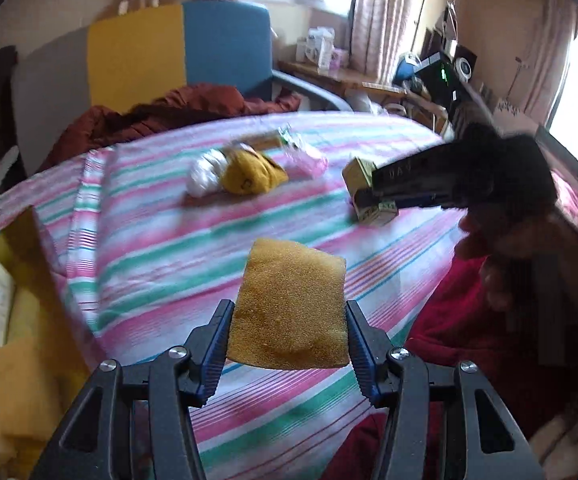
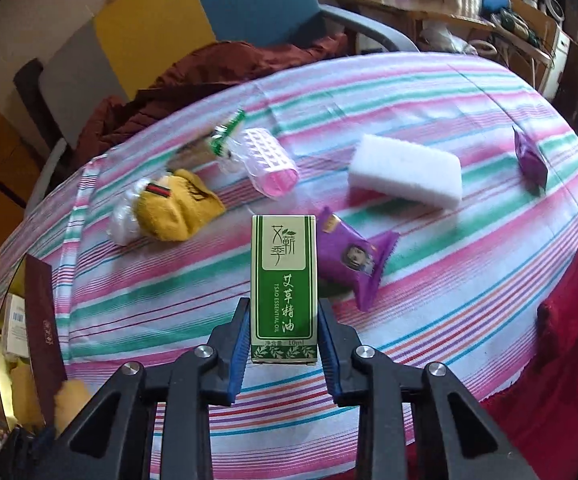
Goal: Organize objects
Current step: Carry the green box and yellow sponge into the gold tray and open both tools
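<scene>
My left gripper is shut on a yellow-brown sponge, held above the striped bedcover. My right gripper is shut on a green-and-white essential-oil box, standing upright between its blue pads. In the left wrist view that same box shows at the right, clamped in the right gripper, with a hand behind it. On the bedcover lie a yellow sock, a pink hair roller, a white sponge and two purple packets.
An open cardboard box with packages sits at the left edge of the bed. A dark red garment lies at the far side, before a blue, yellow and grey chair. Red fabric covers the right side. A cluttered desk stands behind.
</scene>
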Tool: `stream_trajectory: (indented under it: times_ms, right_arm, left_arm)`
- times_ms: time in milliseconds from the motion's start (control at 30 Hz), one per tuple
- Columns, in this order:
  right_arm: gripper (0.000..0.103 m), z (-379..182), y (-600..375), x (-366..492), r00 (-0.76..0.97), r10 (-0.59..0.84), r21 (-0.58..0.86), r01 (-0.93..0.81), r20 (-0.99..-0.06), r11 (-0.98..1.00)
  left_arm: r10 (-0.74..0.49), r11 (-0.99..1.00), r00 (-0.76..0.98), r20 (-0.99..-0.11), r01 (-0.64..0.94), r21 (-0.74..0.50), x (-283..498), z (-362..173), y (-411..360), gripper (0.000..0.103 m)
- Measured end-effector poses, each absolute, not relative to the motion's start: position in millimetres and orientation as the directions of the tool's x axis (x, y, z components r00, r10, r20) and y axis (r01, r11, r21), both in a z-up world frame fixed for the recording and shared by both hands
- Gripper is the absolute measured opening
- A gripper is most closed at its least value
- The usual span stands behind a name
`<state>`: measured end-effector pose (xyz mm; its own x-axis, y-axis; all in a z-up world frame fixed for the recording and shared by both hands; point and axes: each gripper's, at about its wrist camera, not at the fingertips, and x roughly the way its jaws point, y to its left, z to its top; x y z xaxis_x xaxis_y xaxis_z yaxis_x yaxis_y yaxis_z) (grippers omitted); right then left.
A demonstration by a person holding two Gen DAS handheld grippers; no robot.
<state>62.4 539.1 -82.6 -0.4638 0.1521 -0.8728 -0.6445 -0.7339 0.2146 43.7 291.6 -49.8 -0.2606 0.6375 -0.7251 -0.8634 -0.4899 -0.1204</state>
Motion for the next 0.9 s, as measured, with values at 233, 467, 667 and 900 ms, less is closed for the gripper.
stream_trajectory:
  times_ms: [233,467,667,900]
  right_arm:
    - [0.03,-64.9,497.5,57.6,-0.527,0.097,0.248,-0.545,-0.844,-0.8]
    - [0.03,-29.6,418.4,22.8,-0.606,-0.034,0.3,-0.342,-0.795,-0.891]
    - [0.031,-16.3,340.4,-32.6,-0.608,-0.165,0.32,-0.156,-0.776,-0.934]
    - [0.056,-9.3,277.0,-78.4,-0.619,-0.212,0.319,-0.066,-0.756,-0.945]
  left_arm:
    - [0.643,-0.603,-0.352,-0.681,-0.78,-0.166,19.9,-22.1,227.8,0.055]
    - [0.562,-0.769,-0.496,-0.661,-0.607,-0.199,-22.8,-11.8,147.8,0.055]
    - [0.427,-0.89,-0.621,-0.658,-0.419,-0.182,-63.4,-13.1,78.7,0.056]
    - [0.291,-0.953,-0.683,-0.67,-0.264,-0.145,-92.5,-25.6,29.5,0.072]
